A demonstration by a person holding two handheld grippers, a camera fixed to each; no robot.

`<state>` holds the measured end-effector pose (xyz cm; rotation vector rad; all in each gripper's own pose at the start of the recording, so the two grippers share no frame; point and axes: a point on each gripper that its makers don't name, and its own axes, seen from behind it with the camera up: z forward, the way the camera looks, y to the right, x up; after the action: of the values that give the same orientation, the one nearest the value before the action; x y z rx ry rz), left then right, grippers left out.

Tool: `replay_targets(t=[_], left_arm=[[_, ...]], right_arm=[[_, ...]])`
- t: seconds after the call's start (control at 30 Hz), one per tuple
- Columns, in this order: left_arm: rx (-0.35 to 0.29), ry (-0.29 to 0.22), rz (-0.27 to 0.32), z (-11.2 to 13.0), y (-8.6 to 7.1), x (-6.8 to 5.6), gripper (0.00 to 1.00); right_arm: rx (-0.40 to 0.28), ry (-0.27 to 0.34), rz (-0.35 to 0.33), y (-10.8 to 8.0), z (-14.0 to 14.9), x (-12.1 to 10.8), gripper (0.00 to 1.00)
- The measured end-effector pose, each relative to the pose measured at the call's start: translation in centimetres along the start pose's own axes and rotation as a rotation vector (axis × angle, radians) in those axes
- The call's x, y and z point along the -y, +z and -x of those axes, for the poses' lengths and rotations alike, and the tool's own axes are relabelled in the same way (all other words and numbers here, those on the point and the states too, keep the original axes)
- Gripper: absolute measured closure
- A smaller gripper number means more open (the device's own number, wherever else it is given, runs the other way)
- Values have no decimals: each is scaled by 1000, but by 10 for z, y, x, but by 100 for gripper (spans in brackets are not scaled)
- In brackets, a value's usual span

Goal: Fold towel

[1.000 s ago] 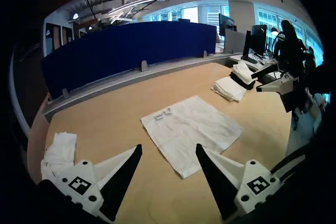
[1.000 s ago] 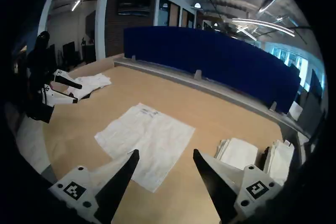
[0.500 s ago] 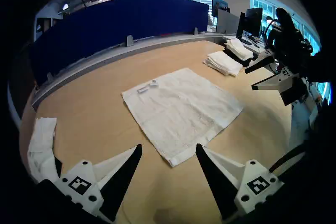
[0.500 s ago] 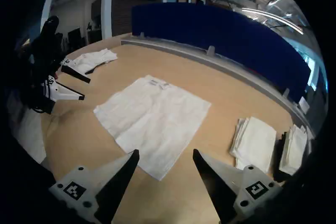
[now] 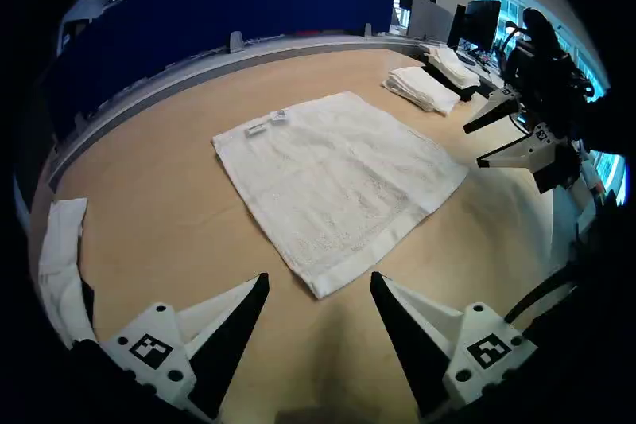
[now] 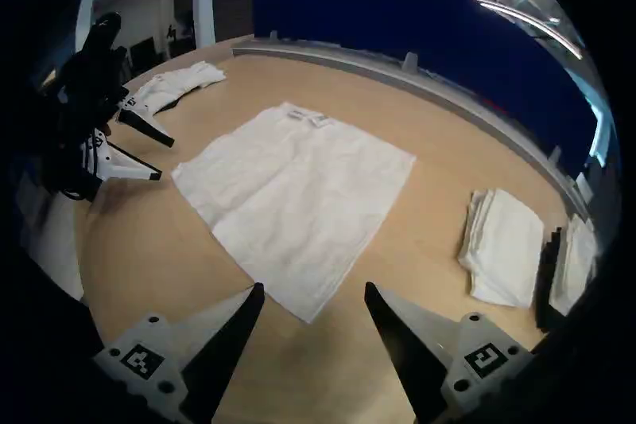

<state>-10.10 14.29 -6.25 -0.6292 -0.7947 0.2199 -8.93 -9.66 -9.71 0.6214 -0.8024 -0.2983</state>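
1. The left hand-held gripper (image 5: 318, 276) is hovering low over the wooden surface (image 5: 159, 209), angled downward, with its fingers spread apart and gripping nothing.
2. The right hand-held gripper (image 6: 312, 285) is hovering in the same pose, released and empty.
3. The left gripper view is showing computer monitors (image 5: 477, 26) beyond a stack of folded towels (image 5: 421, 88). The right gripper view is showing a loose white cloth (image 6: 171, 86) spread out beyond the opposite gripper.
4. The white towel (image 5: 338, 177) is lying flat and unfolded at the centre of the surface, with its label tags (image 5: 266, 122) at the far edge.
5. In each view, one near corner of the towel is lying in the gap between that gripper's fingers, and neither finger is pressing on it.
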Motion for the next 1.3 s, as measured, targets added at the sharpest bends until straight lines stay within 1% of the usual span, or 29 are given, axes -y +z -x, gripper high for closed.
replay_targets(t=[0.2,0.43,0.53,0.6,0.7,0.8,0.87,0.93,1.07,1.2,1.27,1.3], left_arm=[[26,0,10,8,7,1,6],[51,-1,17,13,15,-3,6],[65,-13,19,15,16,-4,7],[73,-20,21,16,17,-5,8],[82,-22,19,19,19,-5,14],[88,-13,3,20,19,-3,21],[94,-9,-9,21,18,-2,26],[99,-14,-18,21,18,-2,31],[107,-39,-39,22,16,2,47],[113,-52,-41,23,16,3,48],[119,-45,-45,23,17,4,48],[122,-38,-49,23,17,5,52]], right_arm=[[18,1,-8,5,7,1,2],[58,-4,-20,14,24,4,7],[74,0,-20,17,30,5,12],[82,3,-19,19,33,5,19],[88,8,-20,20,37,6,27],[94,13,-26,21,40,8,35],[98,15,-28,22,42,9,41],[96,15,-28,22,42,10,43],[94,15,-29,22,42,11,44],[92,15,-35,22,41,13,46],[91,13,-30,23,41,13,51],[91,13,-30,23,41,13,52]])
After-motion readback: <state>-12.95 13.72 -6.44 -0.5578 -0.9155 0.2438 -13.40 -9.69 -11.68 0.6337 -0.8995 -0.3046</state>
